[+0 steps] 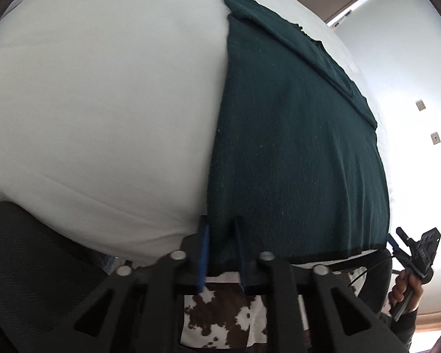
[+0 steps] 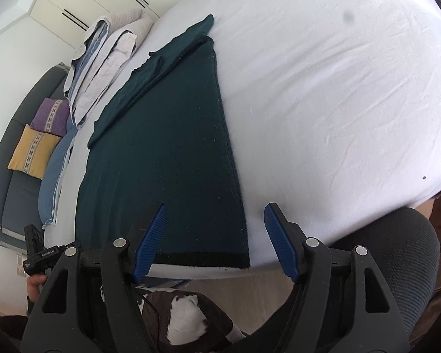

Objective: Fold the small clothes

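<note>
I am holding the left gripper (image 1: 220, 253) low and level, its blue fingers (image 1: 203, 253) drawn close together and pinching fabric between them. I am keeping the right gripper (image 2: 214, 241) level too, its blue fingers (image 2: 150, 244) spread wide with nothing between them. My right hand (image 1: 404, 291) is wrapping its handle.
</note>
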Demonstrator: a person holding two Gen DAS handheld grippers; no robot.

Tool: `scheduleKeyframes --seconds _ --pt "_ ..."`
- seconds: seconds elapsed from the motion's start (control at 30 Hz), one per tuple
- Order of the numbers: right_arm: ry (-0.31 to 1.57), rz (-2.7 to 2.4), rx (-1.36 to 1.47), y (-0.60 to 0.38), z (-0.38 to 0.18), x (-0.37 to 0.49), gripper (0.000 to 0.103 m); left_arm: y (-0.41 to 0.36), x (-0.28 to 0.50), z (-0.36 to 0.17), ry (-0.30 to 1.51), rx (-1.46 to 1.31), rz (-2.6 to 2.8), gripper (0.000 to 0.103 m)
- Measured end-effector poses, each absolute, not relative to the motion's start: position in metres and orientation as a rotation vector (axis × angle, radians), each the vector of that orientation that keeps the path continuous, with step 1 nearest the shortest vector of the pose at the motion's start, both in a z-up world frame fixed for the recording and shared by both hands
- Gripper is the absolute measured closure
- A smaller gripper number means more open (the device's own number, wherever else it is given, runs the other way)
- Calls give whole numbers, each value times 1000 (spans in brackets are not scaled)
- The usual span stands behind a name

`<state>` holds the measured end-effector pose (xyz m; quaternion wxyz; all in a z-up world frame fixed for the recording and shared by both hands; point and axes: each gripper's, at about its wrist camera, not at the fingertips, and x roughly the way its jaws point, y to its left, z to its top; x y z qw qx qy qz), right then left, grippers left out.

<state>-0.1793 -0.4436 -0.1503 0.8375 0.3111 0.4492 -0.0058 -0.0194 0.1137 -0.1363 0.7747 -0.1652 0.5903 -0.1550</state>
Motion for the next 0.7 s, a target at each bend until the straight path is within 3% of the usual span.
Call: scheduleKeyframes --seconds 0.17,0.27,0.37,0.53,0.7 --pt "1001 -11 676 -450 -153 -177 37 112 -18 -136 1268 -375 -339 96" --pt "1042 5 660 -448 -157 -173 42 113 -19 -136 1261 -385 -339 96" --pt "1072 0 644 -447 -160 -170 52 117 -22 -135 1252 -405 -340 96" --pt "1107 13 682 -454 -167 -171 78 125 -26 -134 1235 -441 -351 97" --pt "1105 32 705 -454 -169 -174 89 129 -29 -133 1222 -457 -355 97"
